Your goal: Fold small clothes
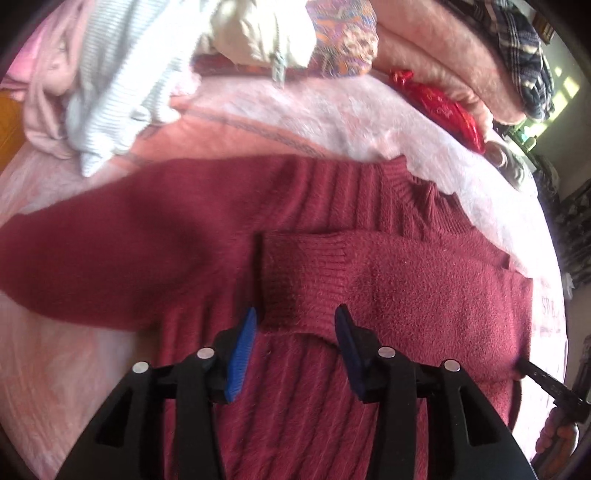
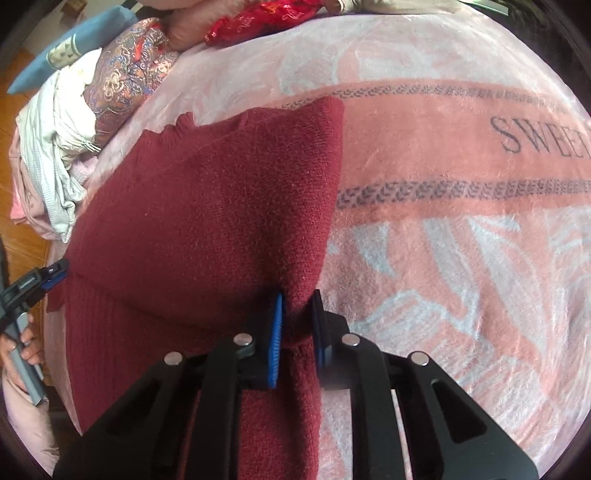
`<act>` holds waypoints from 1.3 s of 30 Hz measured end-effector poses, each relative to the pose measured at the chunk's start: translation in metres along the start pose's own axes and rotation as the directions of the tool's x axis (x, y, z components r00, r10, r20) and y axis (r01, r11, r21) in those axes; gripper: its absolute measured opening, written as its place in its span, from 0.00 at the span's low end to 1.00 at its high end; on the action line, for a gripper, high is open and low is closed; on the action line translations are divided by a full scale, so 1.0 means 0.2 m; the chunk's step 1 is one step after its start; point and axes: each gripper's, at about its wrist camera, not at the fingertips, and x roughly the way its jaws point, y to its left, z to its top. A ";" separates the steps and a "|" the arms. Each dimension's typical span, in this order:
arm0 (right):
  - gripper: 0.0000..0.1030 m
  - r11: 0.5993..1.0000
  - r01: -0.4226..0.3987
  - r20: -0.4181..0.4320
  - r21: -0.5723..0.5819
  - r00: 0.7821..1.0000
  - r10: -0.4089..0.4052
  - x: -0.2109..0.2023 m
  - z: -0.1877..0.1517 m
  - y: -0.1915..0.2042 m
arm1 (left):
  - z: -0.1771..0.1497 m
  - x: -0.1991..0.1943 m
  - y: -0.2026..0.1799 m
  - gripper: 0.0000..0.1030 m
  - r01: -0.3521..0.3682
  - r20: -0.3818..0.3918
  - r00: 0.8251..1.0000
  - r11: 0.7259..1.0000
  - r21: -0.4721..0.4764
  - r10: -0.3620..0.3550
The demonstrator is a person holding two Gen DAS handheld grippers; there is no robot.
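Observation:
A dark red knit sweater (image 1: 369, 229) lies flat on the pink blanket. One sleeve (image 1: 388, 273) is folded across its chest, the other sleeve (image 1: 92, 243) stretches out to the left. My left gripper (image 1: 295, 328) is open, its blue pads either side of the folded sleeve's cuff (image 1: 295, 280), just above the cloth. My right gripper (image 2: 298, 317) is shut on the sweater's right side edge (image 2: 299, 325), pinching a fold of the sweater (image 2: 221, 206). The right gripper's tip (image 1: 532, 369) shows at the sweater's edge in the left wrist view. The left gripper (image 2: 51, 277) shows at far left in the right wrist view.
The pink blanket (image 2: 461, 221) with "SWEET" lettering covers the bed. A heap of white and pink clothes (image 1: 110, 85) lies at the back left, patterned cloth (image 1: 340, 33) and a red pouch (image 1: 443, 107) behind, stacked pink and plaid bedding (image 1: 517, 55) at right.

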 end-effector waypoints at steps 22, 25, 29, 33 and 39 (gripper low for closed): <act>0.17 0.996 0.063 0.019 -0.067 0.998 -0.061 0.04 -0.02 0.04 | 0.00 0.01 -0.12 0.07 0.225 0.066 0.974 0.969 -0.099 -0.219; 0.18 0.996 0.067 0.014 -0.065 0.998 -0.066 0.04 -0.02 0.04 | -0.07 0.18 -0.05 0.10 0.161 -0.070 0.983 0.979 -0.123 -0.170; 0.23 0.995 0.083 -0.001 -0.060 0.997 -0.083 0.04 -0.02 0.04 | -0.10 0.27 0.11 0.22 0.249 -0.117 0.952 0.938 -0.242 -0.283; 0.26 0.991 0.118 0.015 -0.065 0.993 -0.117 -0.03 -0.02 0.07 | -0.08 0.10 0.16 0.42 0.227 -0.046 0.969 0.951 -0.212 -0.241; 0.23 0.977 0.136 0.093 -0.165 0.988 -0.122 -0.15 0.01 0.31 | 0.01 -0.04 0.08 0.42 0.227 0.000 0.974 0.968 -0.108 -0.228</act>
